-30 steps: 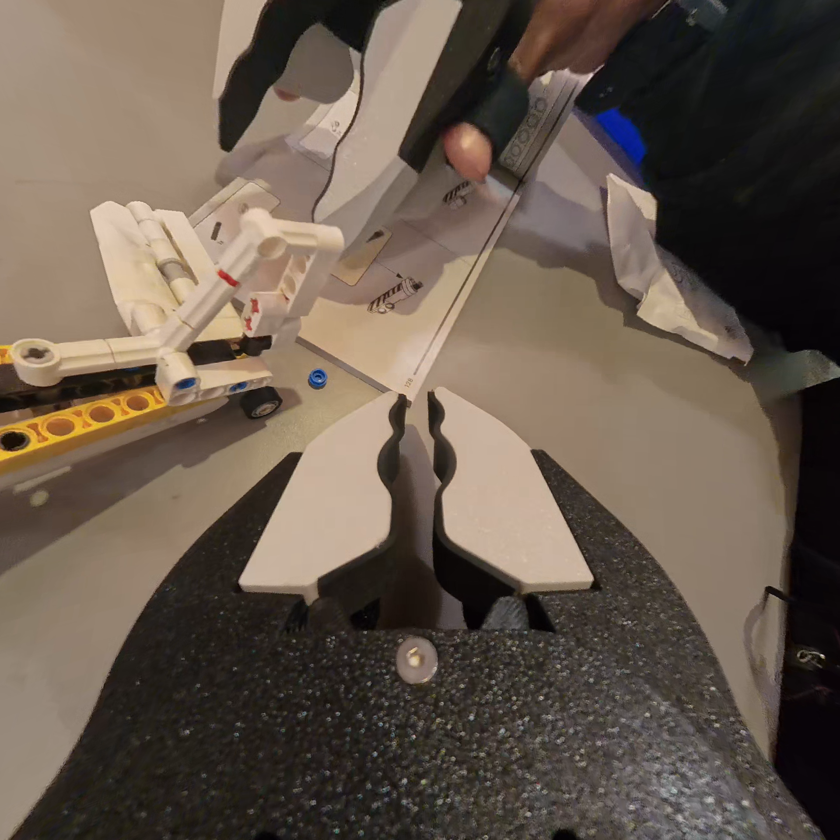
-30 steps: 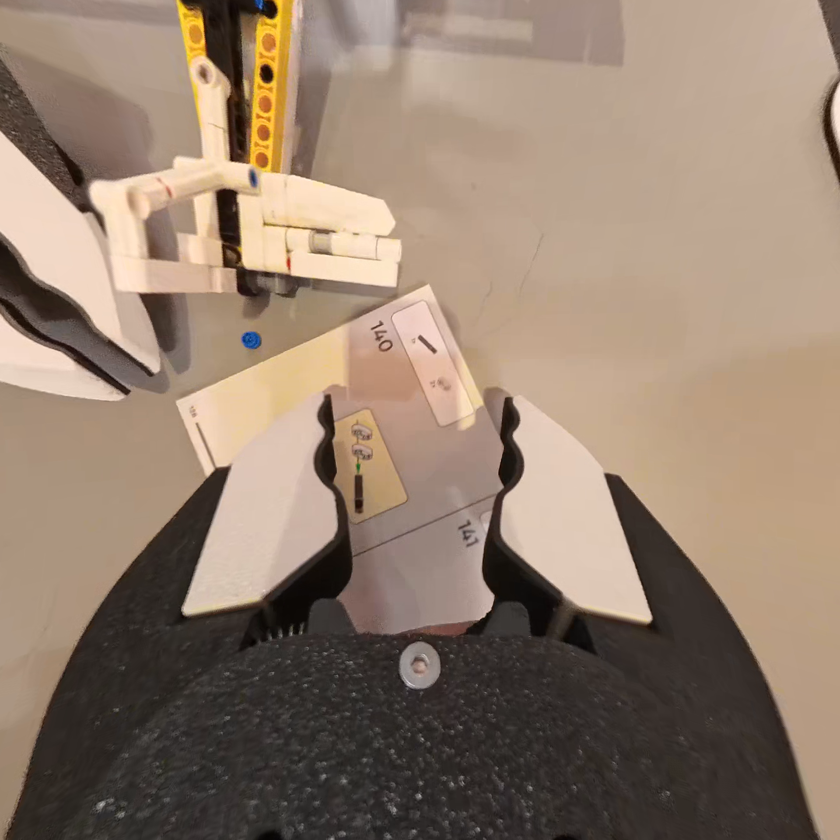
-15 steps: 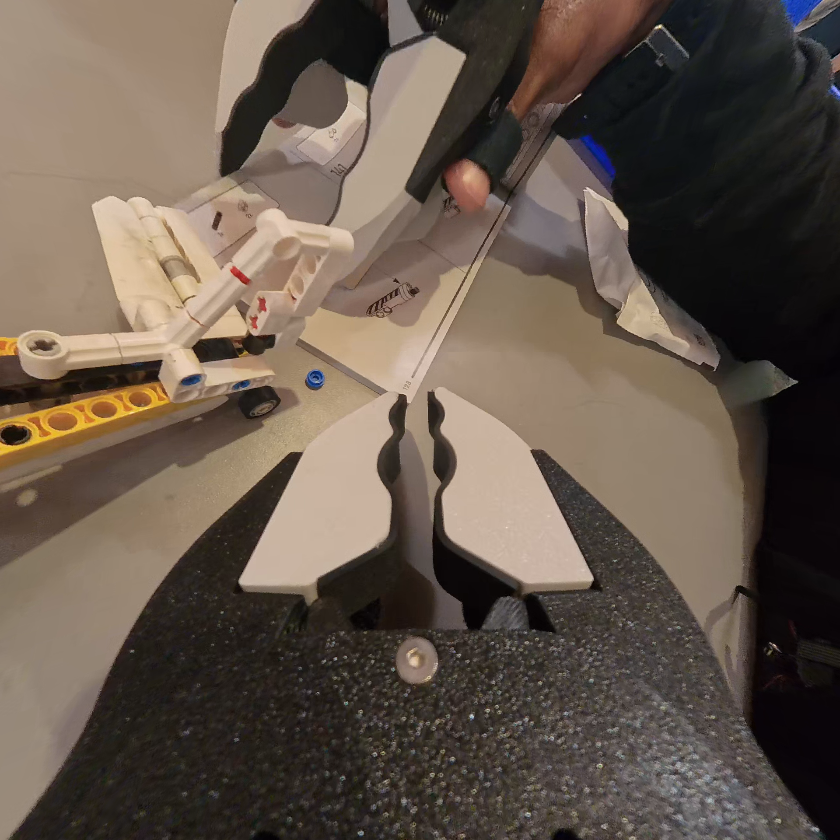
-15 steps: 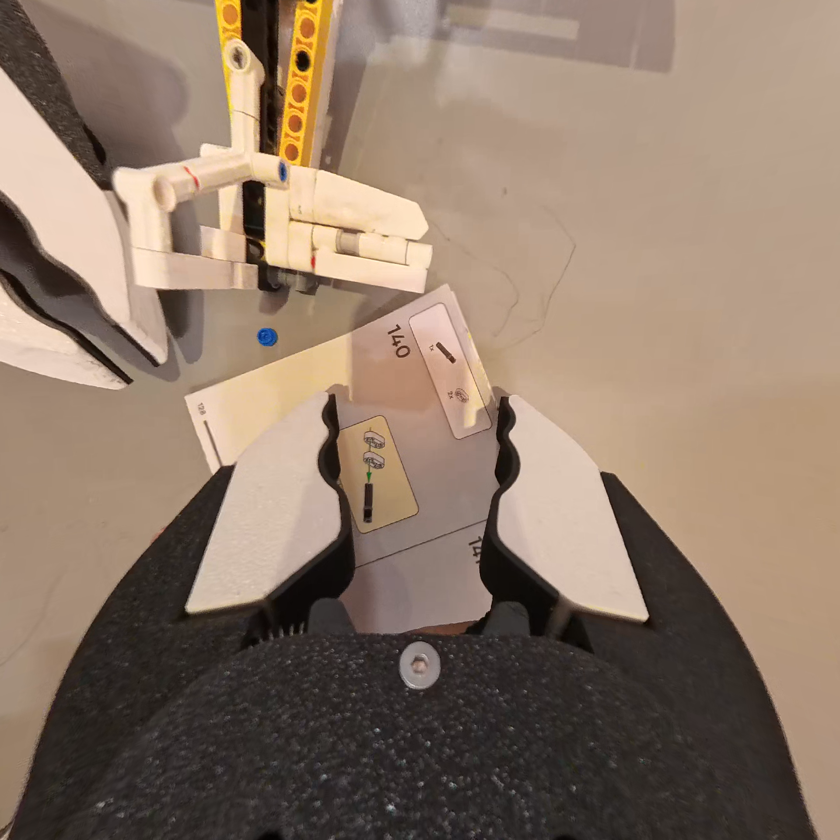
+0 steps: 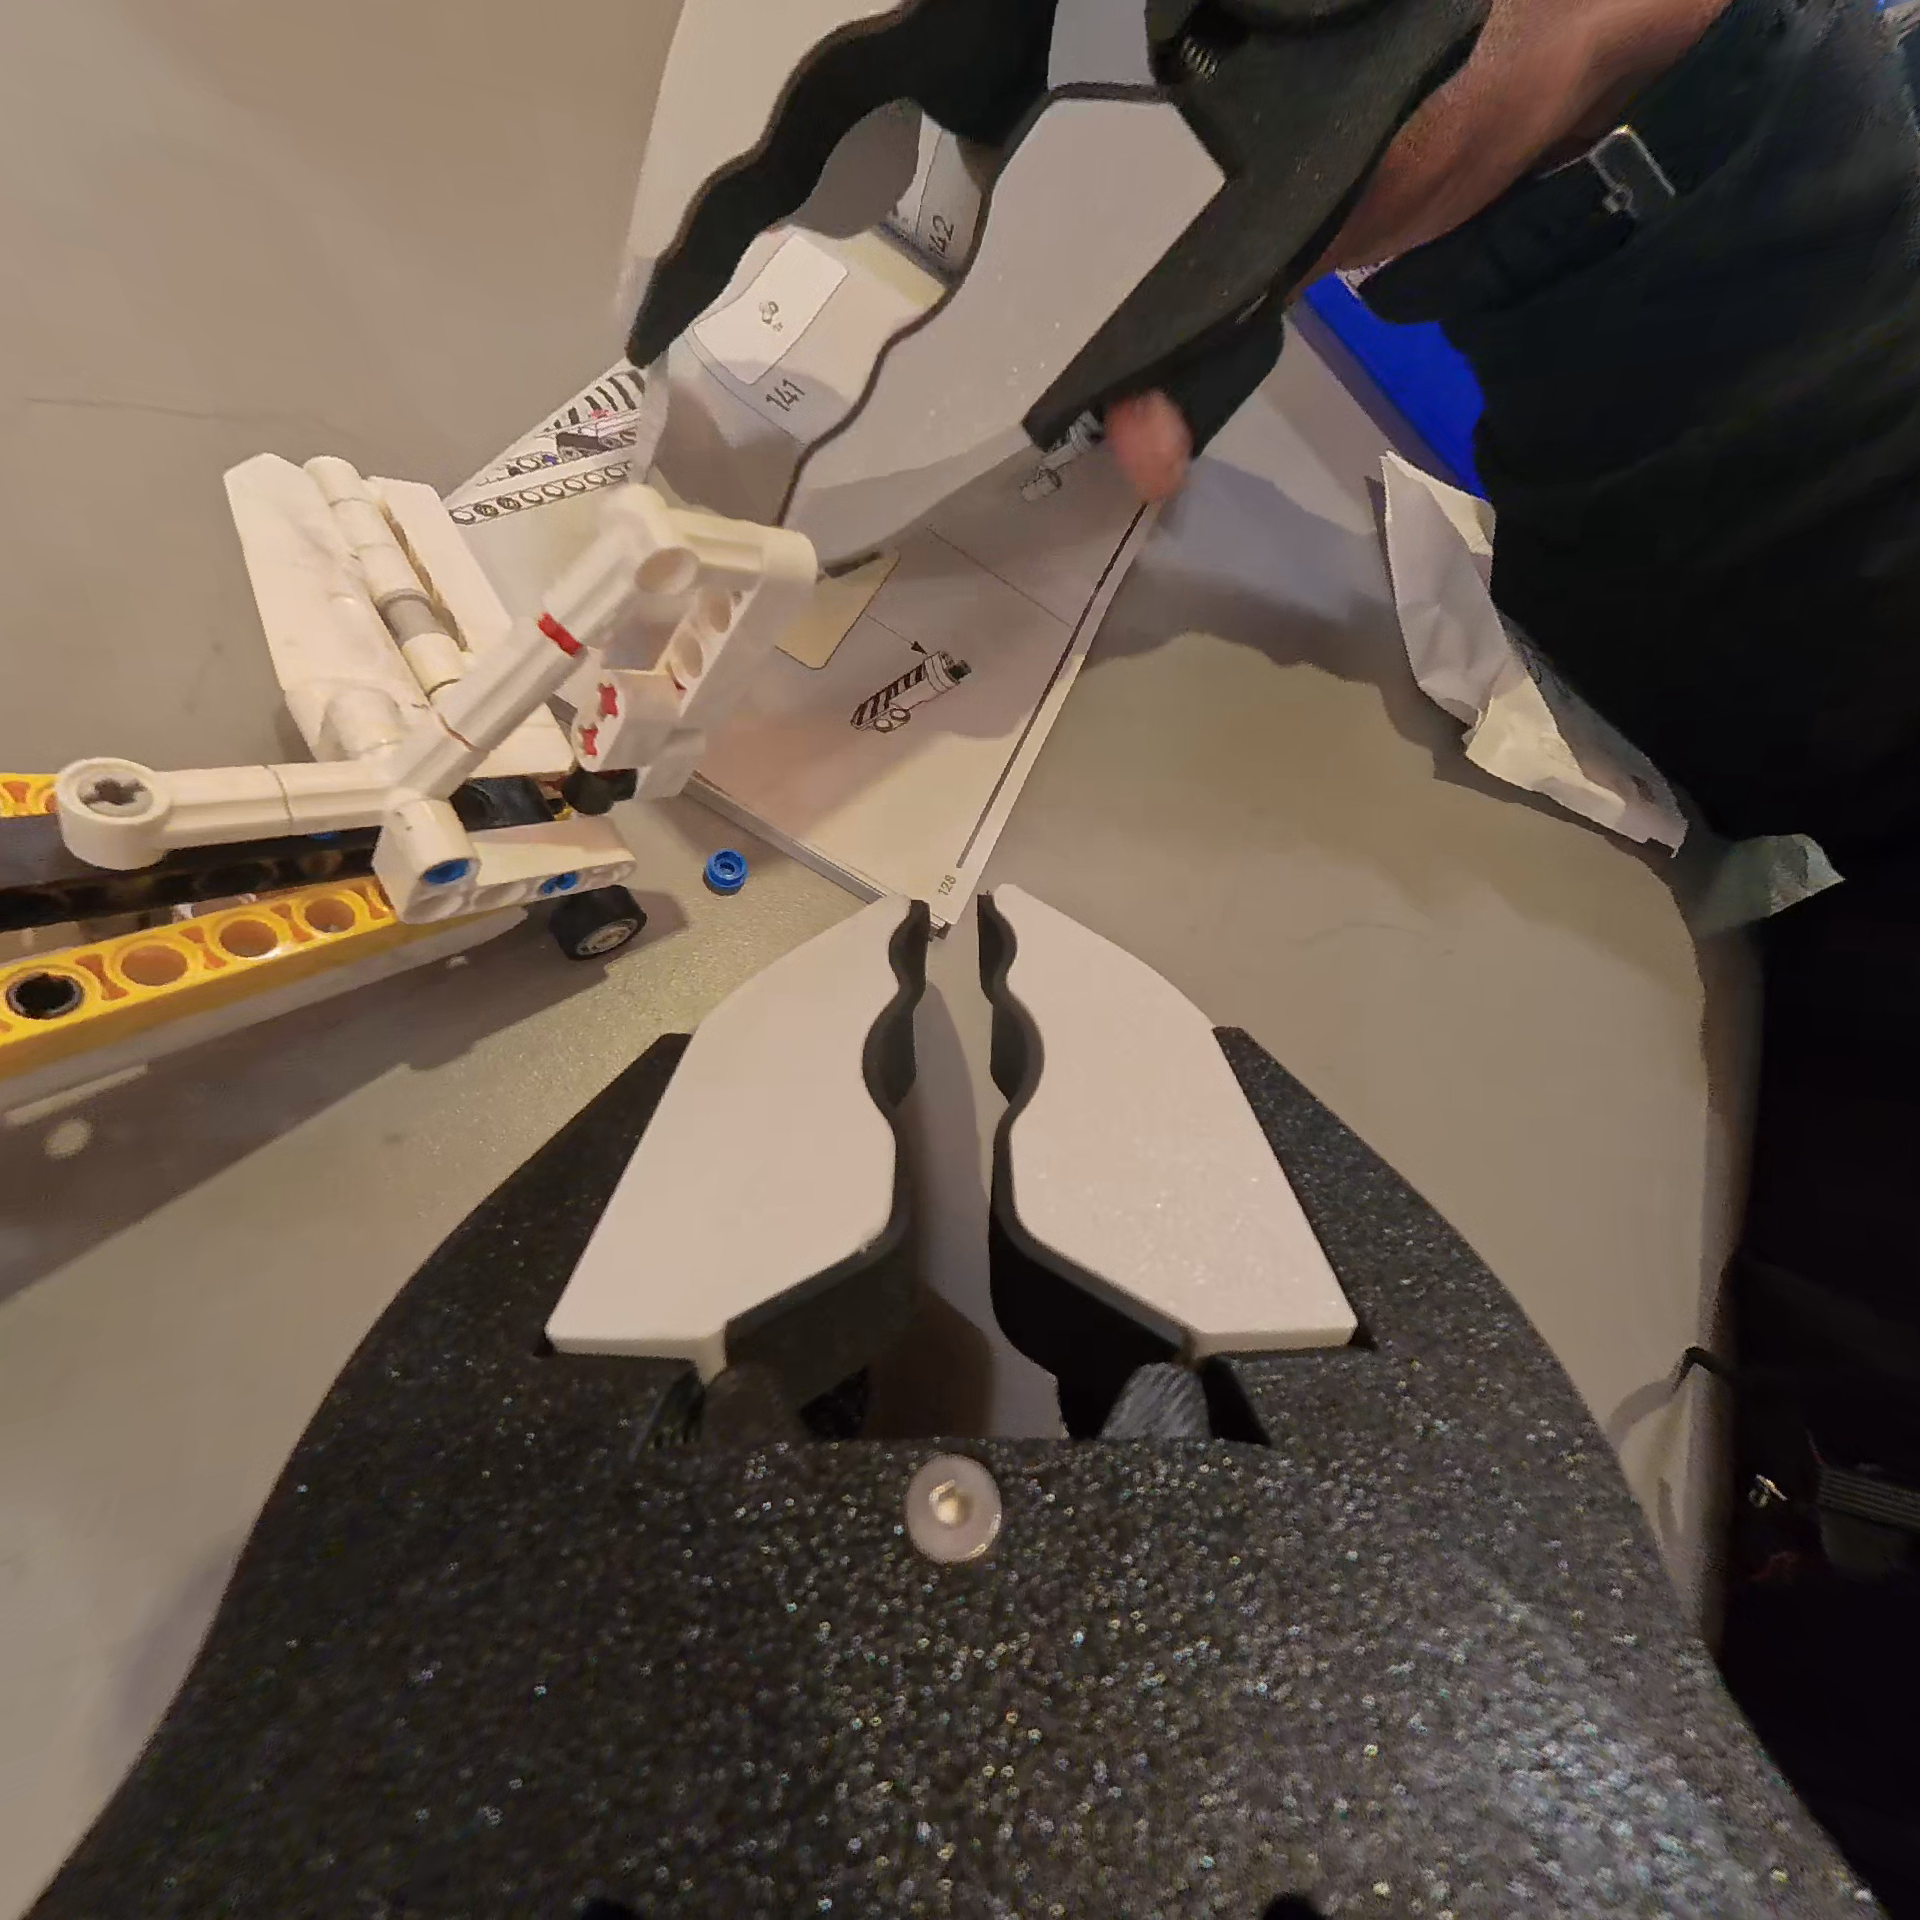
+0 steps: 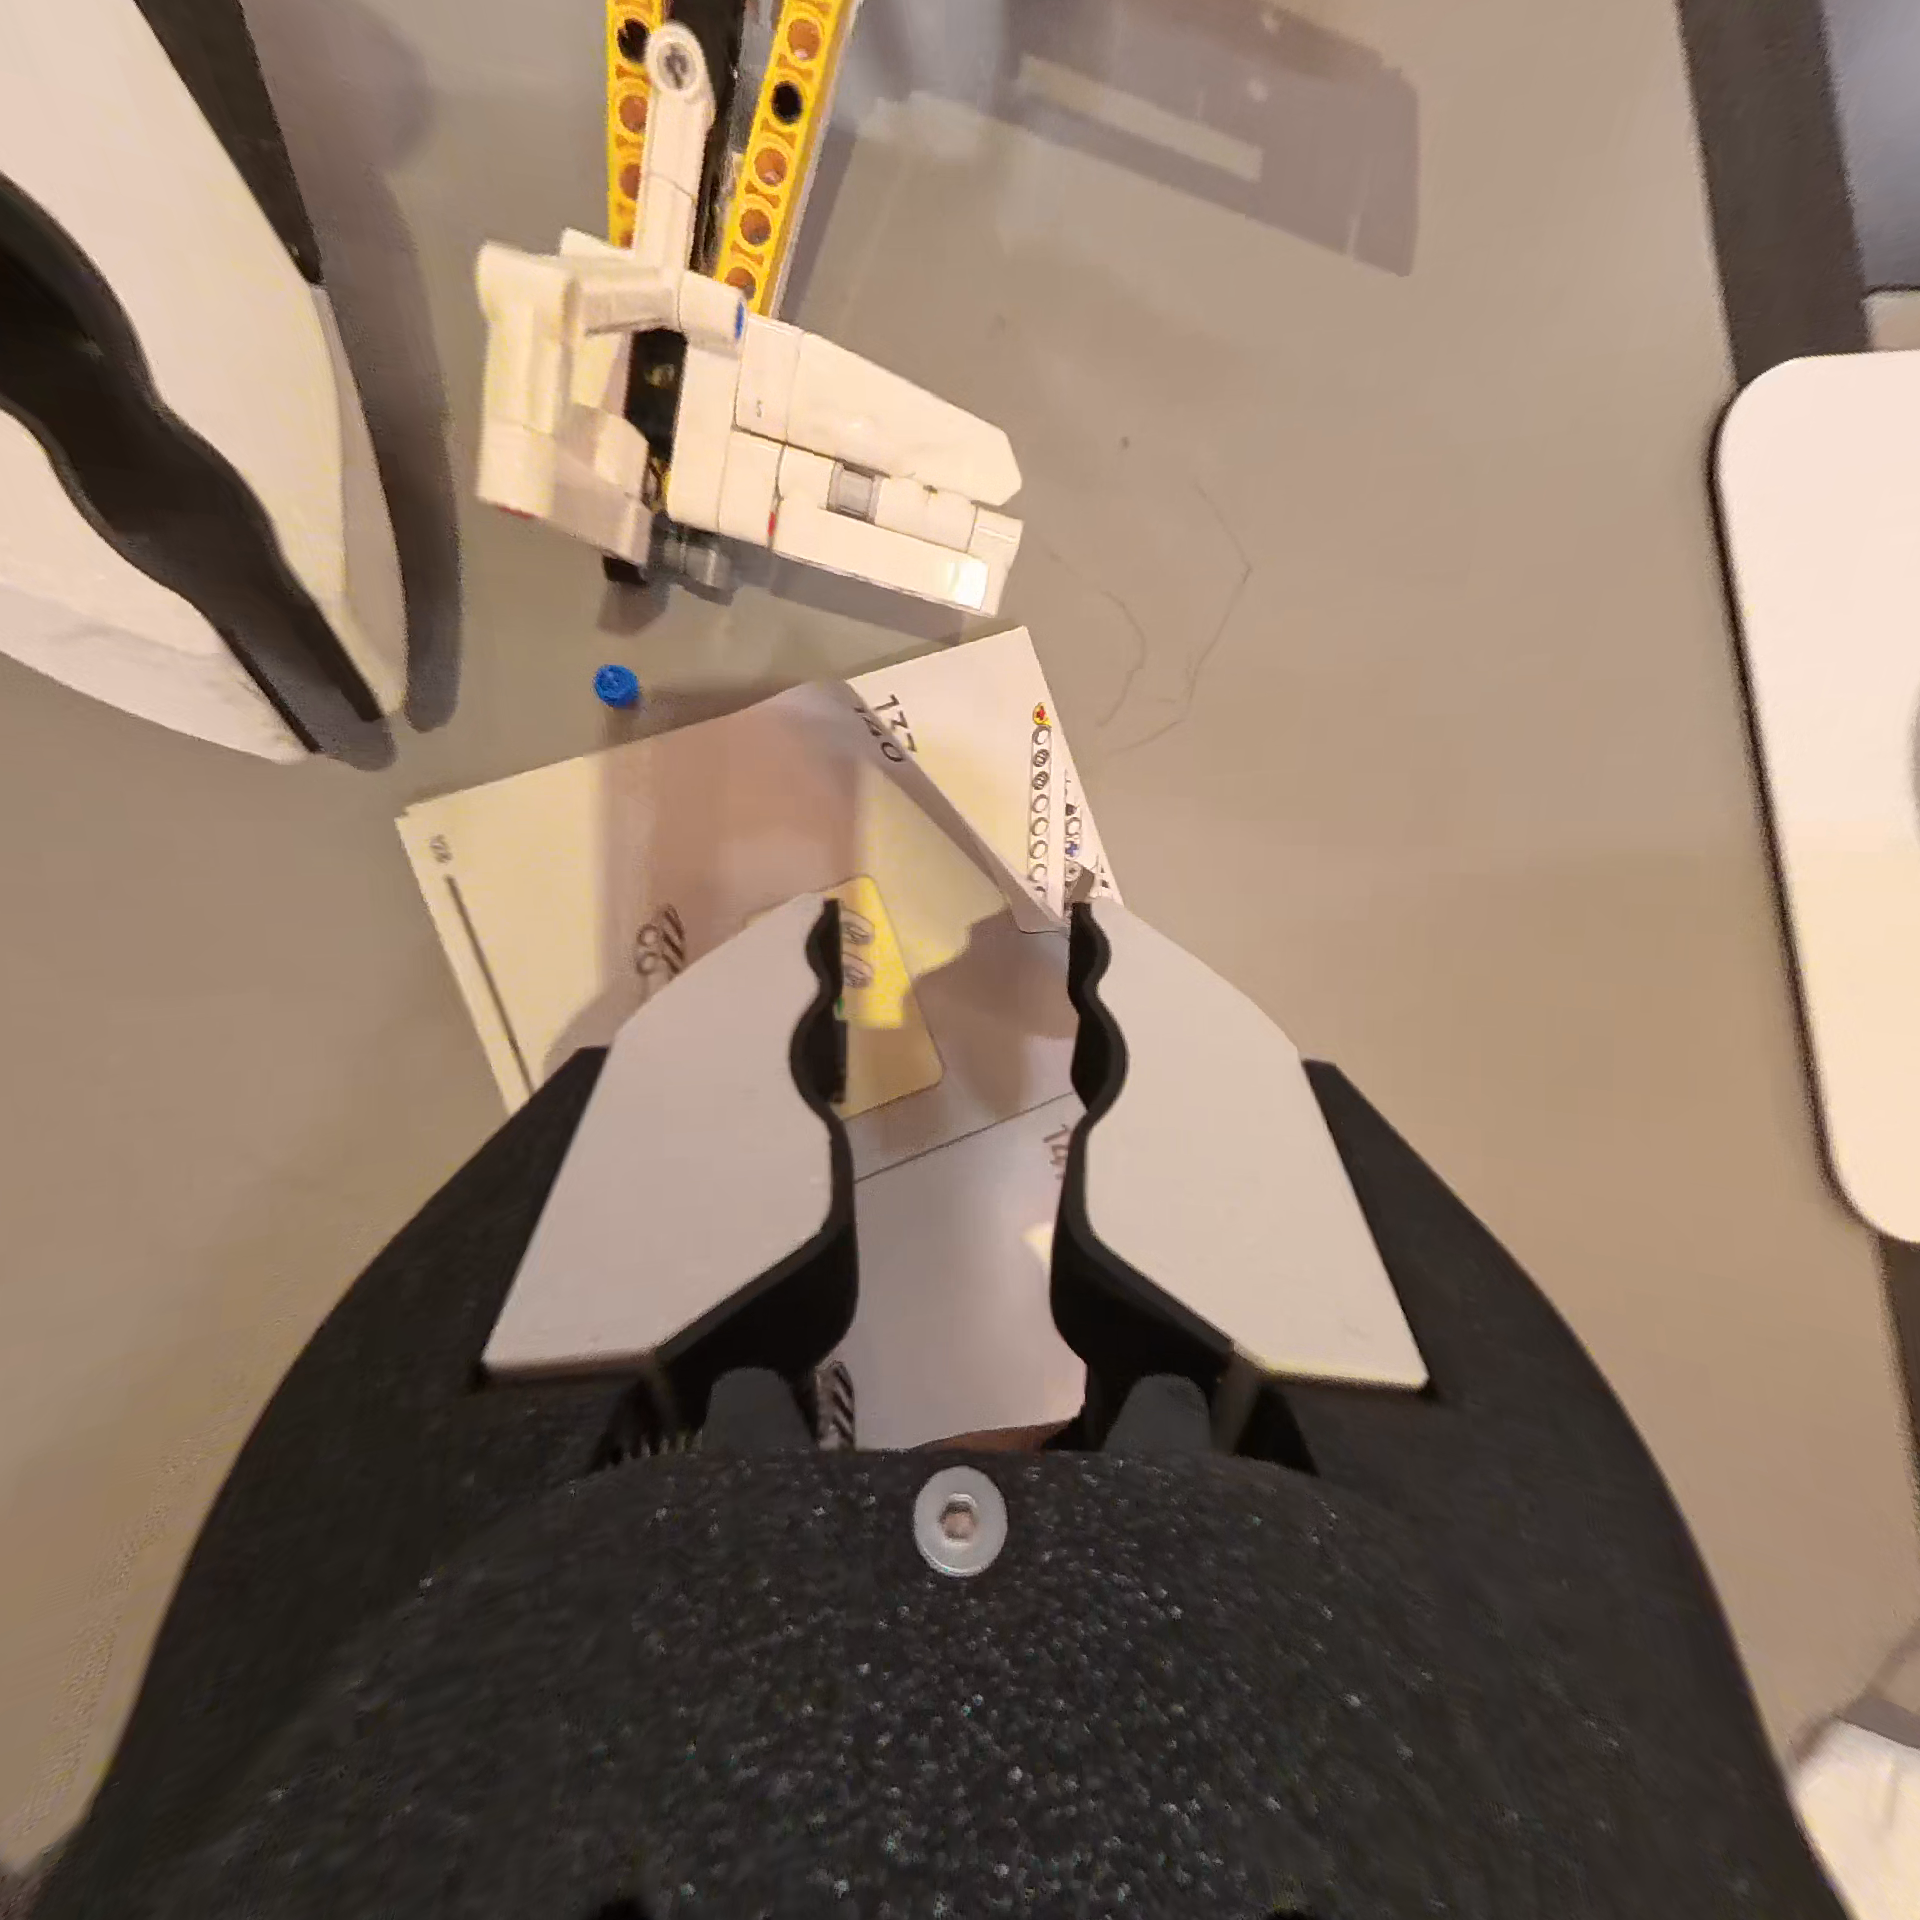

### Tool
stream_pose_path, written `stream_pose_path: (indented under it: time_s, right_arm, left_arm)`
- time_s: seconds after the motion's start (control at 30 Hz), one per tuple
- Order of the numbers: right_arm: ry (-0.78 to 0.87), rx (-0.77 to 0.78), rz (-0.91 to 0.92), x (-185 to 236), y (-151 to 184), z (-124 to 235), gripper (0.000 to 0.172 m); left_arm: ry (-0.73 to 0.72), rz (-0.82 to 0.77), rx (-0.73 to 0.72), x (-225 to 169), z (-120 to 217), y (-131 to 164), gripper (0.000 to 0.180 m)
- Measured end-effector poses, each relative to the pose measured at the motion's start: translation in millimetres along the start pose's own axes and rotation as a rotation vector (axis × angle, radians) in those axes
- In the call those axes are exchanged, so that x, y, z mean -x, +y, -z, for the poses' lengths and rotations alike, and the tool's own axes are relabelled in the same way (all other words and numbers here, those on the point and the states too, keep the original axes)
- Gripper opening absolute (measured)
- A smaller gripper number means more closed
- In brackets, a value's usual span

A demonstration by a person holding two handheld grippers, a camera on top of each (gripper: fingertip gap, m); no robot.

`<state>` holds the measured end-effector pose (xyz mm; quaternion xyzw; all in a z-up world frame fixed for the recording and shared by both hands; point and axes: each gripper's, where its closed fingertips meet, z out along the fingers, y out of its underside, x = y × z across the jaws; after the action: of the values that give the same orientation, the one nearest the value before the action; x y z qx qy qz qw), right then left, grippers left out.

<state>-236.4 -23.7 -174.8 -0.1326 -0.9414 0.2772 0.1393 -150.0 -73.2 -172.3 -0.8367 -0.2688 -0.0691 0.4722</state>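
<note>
Lying flat on the grey table (image 5: pixel 1299 935), an instruction booklet (image 5: pixel 935 748) was seen with one page (image 6: pixel 935 821) lifted and curled above the sheets beneath. The right gripper (image 6: pixel 951 920) was held over the booklet with its jaws parted; the curled page's edge was met by the right-hand fingertip (image 6: pixel 1086 935), while the other finger stood clear of the paper, so nothing was clamped. Whether the page was pressed or only brushed could not be told.

The booklet's near corner was found just ahead of the left gripper (image 5: pixel 948 914), whose jaws were drawn almost together with only a narrow slit left and nothing between them. In the left wrist view that corner appeared at the left fingertip; contact could not be settled.

Just beyond the booklet's far edge a white and yellow brick model (image 6: pixel 748 416) was set, and a small blue stud (image 6: pixel 615 686) lay loose between model and booklet. Open table was left to the right of the booklet in both views.

Only in the left wrist view were a hand (image 5: pixel 1455 208) on the right gripper, a crumpled white paper bag (image 5: pixel 1507 665) and a small black wheel (image 5: pixel 597 925) shown. Only in the right wrist view were a white rounded tray (image 6: pixel 1829 790) at the table's right edge and the lifted page's underside shown.
</note>
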Motion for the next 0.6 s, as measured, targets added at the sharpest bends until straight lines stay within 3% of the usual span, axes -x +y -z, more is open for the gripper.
stream_pose_path:
  time_s: [0.27, 0.6]
  right_arm:
    - [0.206, 0.06, 0.262, -13, -1, 11, 0.002]
    - [0.324, 0.06, 0.3, -15, 10, 44, 0.0]
  left_arm:
    - [-0.001, -0.002, -0.002, 0, 0, 0, 0.01]
    - [-0.01, -0.033, -0.043, -3, 2, -7, 0.01]
